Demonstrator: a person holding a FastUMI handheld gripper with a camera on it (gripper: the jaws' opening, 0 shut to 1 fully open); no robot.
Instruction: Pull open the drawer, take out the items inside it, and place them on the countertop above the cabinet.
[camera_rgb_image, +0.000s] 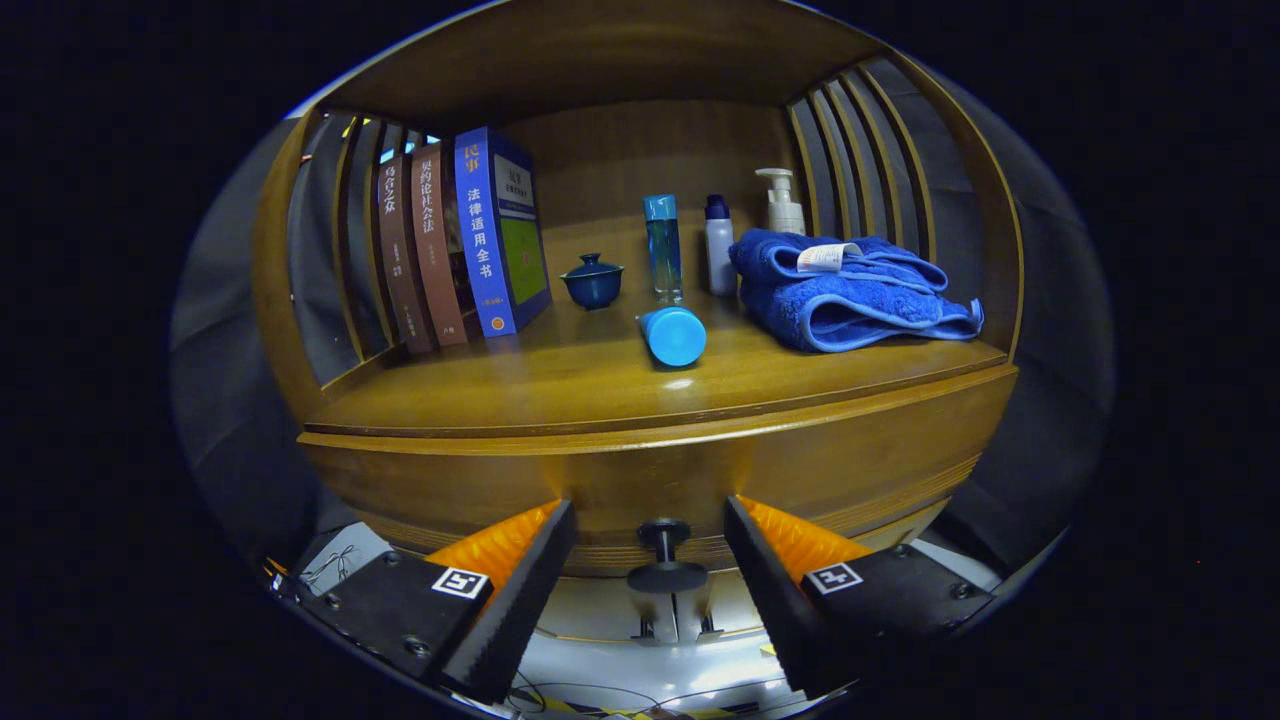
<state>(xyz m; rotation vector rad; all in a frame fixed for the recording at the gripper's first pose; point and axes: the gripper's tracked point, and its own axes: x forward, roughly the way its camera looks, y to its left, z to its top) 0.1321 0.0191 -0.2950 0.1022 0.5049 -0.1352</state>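
Drawer (660, 480) sits right under the wooden counter (560, 385), front looks flush so it's shut; its dark knob (664, 556) is between the fingers (650, 575), which are spread wide and not touching it; up on the counter there's a row of books (460, 240) leaning near a small dark blue lidded cup (592, 280), a blue tube (672, 334) lying down, a tall blue bottle (661, 245), a white bottle (719, 245), a pump bottle (783, 203) and a folded blue towel (850, 295) beside them.

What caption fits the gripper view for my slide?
Open gripper flanking the drawer knob, with books, bottles and a blue towel on the countertop above.
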